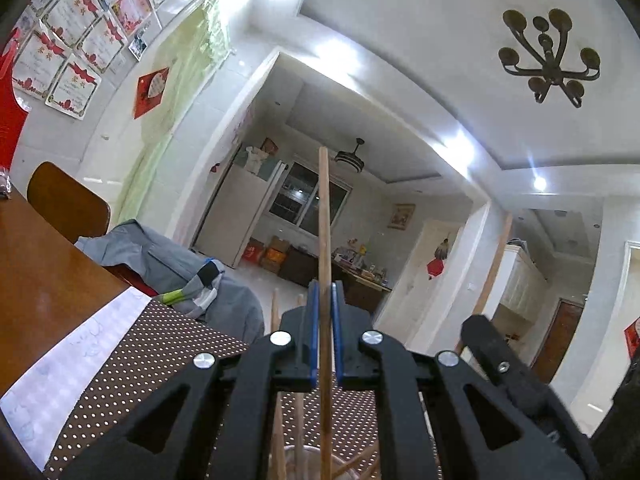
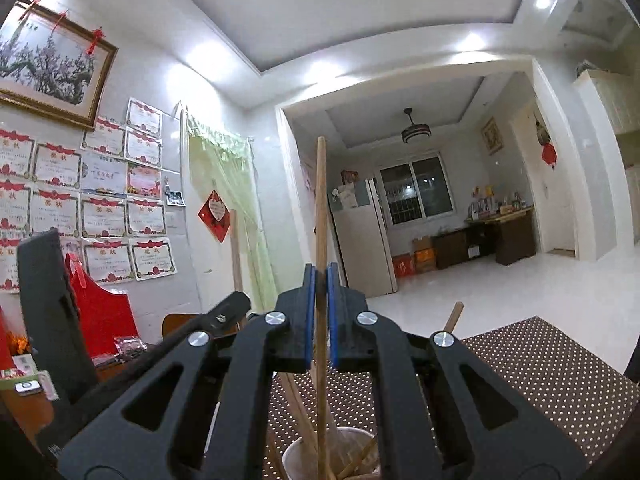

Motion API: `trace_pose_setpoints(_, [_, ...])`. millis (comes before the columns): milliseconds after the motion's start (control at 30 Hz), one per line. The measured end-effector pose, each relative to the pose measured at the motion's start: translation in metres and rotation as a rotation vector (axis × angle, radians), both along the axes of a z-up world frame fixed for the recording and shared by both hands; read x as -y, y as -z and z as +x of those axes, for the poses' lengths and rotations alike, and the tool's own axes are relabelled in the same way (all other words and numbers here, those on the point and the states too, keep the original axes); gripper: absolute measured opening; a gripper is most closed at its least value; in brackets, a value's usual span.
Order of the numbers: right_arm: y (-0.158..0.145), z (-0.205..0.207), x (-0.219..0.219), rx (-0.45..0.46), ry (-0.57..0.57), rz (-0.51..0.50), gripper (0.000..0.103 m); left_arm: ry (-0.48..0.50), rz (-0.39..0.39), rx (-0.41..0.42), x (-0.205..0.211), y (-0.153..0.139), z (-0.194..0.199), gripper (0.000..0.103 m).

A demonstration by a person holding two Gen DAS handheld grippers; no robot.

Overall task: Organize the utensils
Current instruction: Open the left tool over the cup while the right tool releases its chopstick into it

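Left wrist view: left hand-held gripper (image 1: 325, 294) pinching an upright chopstick (image 1: 324, 208) mid-frame; right hand-held gripper (image 2: 318, 276) pinches another chopstick (image 2: 321, 200) above the cup (image 2: 298, 454).

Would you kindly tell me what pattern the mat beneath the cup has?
The mat is dark brown with small white dots, clearest in the right wrist view.

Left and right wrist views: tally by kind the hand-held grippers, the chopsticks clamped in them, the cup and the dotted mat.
Hand-held grippers: 2, left hand-held gripper, right hand-held gripper
Clamped chopsticks: 2
Cup: 1
Dotted mat: 1
Total: 6
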State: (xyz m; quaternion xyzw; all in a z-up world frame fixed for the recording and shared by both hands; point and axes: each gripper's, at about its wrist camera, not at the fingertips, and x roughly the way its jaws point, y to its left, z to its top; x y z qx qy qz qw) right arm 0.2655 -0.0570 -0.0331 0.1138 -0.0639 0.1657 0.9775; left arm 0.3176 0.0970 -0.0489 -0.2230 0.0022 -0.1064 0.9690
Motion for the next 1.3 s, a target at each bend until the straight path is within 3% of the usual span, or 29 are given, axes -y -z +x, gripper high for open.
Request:
trace_pose_setpoints(533, [-0.003, 0.003, 0.004, -0.030, -0.003, -0.002, 0.006, -0.060, 0.063, 0.040, 0.007, 0.007, 0.000, 0.006])
trace_pose_setpoints(800, [-0.002, 0.003, 0.005, -0.029, -0.001, -0.001, 0.006, -0.098, 0.091, 0.104, 0.015, 0.008, -0.007, 0.007])
trace_pose_setpoints(1067, [-0.002, 0.002, 0.008, -0.034, -0.010, 0.009, 0.006, -0.066, 0.139, 0.071, 0.022, 0.003, -0.006, 0.007])
trace_pose_setpoints(1100, [-0.002, 0.002, 0.008, -0.031, -0.007, 0.006, 0.006, -0.056, 0.124, 0.066, 0.019, 0.002, -0.006, 0.013])
trace_pose_setpoints(1133, [-0.002, 0.002, 0.008, -0.032, -0.008, 0.006, 0.006, -0.054, 0.114, 0.058, 0.016, 0.002, -0.005, 0.025])
trace_pose_setpoints(1300, [-0.001, 0.003, 0.008, -0.046, -0.011, 0.007, 0.006, -0.060, 0.119, 0.051, 0.013, -0.001, -0.006, 0.026])
